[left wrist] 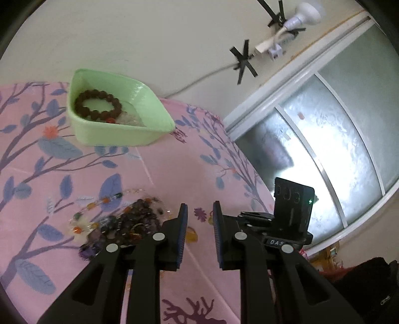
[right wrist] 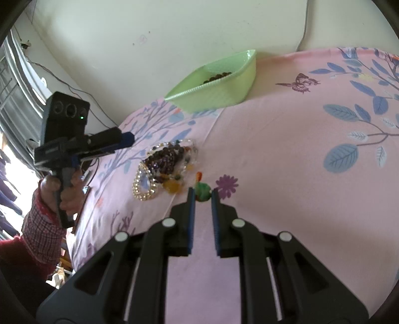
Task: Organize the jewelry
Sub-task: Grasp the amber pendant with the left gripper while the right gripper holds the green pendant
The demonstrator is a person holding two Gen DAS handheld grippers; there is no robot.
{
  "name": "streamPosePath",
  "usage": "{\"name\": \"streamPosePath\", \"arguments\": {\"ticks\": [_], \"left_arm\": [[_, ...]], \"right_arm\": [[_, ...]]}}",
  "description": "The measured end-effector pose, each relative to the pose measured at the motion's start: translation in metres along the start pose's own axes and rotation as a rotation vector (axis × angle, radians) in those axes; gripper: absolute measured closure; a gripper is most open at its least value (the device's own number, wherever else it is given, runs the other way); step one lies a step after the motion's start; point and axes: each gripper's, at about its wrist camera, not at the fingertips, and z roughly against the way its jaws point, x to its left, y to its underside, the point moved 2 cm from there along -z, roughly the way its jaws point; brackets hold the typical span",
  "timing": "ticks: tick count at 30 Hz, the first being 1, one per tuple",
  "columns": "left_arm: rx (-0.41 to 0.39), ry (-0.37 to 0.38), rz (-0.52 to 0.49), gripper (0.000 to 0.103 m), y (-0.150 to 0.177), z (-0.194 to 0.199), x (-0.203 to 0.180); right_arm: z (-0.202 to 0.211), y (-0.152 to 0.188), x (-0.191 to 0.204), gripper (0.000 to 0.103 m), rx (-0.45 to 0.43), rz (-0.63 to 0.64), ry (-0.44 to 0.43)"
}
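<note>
Jewelry pile (right wrist: 165, 162) is lying near my right gripper (right wrist: 202, 194), which is clamping a green bead piece (right wrist: 203, 191); my left gripper (left wrist: 199, 211) is hovering, jaws slightly apart, empty.

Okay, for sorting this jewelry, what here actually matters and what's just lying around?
Part of the job:
- green tray
- brown bead bracelet in the tray
- jewelry pile on the cloth
- green piece between the right gripper fingers
- left gripper

Just lying about:
- pink floral cloth
- taped lamp
- frosted window
</note>
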Motion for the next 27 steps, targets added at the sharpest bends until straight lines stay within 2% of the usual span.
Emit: {"name": "streamPosePath", "arguments": {"ticks": [3,7,10,12,15,18,19,21,23,25,27], "left_arm": [[-0.01,0.006,0.024,0.08,0.002,0.006,0.006],[-0.04,0.062,0.07,0.08,-0.001,0.015,0.012],[-0.04,0.032,0.022,0.08,-0.002,0.015,0.003],[-0.001,0.009,-0.034,0.08,0.002,0.008,-0.009],[0.078,-0.045,-0.172,0.08,0.014,-0.015,-0.036],[0.119,-0.174,-0.366,0.079,0.03,-0.041,-0.062],[0.113,-0.246,-0.448,0.079,0.035,-0.049,-0.07],[0.098,-0.366,-0.559,0.076,0.042,-0.061,-0.078],[0.129,-0.392,-0.582,0.072,0.045,-0.069,-0.075],[0.172,-0.394,-0.584,0.068,0.046,-0.078,-0.072],[0.207,-0.411,-0.598,0.066,0.046,-0.087,-0.068]], "right_arm": [[0.0,0.0,0.0,0.09,0.0,0.004,0.001],[0.0,-0.001,-0.002,0.09,-0.003,-0.003,-0.011],[0.001,0.0,0.002,0.09,-0.002,0.028,0.014],[0.0,0.001,0.005,0.09,0.007,0.056,0.049],[-0.003,0.003,0.005,0.09,0.026,0.067,0.098],[-0.004,0.006,0.006,0.09,0.046,0.089,0.114],[-0.004,0.007,0.005,0.09,0.046,0.088,0.109],[-0.003,0.007,0.004,0.083,0.045,0.084,0.091],[-0.001,0.007,0.005,0.063,0.033,0.093,0.088],[0.0,0.008,0.008,0.054,0.023,0.115,0.111],[-0.001,0.009,0.011,0.054,0.024,0.136,0.132]]}}
